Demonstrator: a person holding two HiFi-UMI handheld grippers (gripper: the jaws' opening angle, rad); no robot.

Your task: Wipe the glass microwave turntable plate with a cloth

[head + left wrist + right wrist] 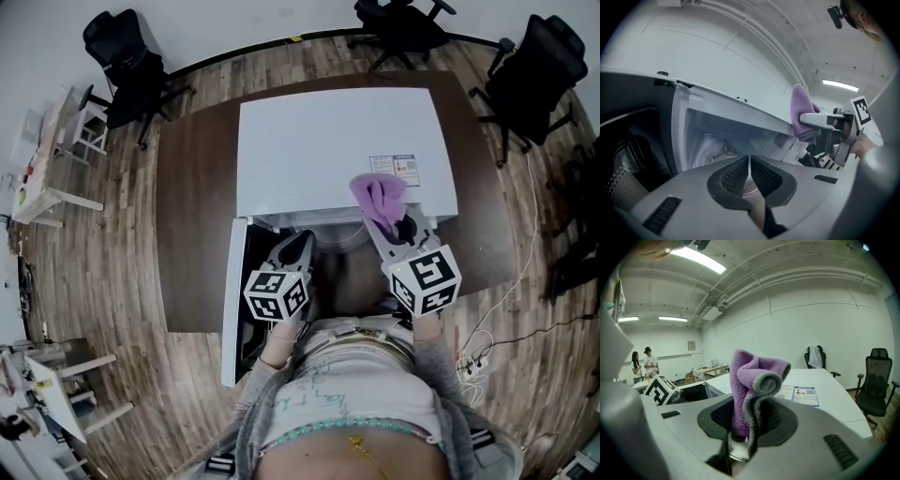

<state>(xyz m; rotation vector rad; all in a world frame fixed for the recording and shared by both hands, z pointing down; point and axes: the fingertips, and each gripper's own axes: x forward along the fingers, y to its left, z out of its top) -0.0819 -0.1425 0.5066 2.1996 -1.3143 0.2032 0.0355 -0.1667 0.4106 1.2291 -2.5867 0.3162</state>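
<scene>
A white microwave [347, 141] stands on a brown table with its door [234, 300] swung open to the left. My left gripper [305, 238] [749, 161] is shut with nothing between its jaws, and it points into the open cavity [722, 136]. Inside the cavity lies a pale rounded shape [715, 147], too dim to tell as the glass plate. My right gripper [392, 221] [749, 425] is shut on a bunched purple cloth [379, 195] [752, 380], held above the microwave's front right top edge. The left gripper view shows that cloth [801, 112] too.
The brown table [192, 206] reaches beyond the microwave on both sides. Black office chairs [127, 61] [530, 80] stand around it on the wood floor. A label [394, 169] sits on the microwave top. Two people [642, 363] stand far off by other tables.
</scene>
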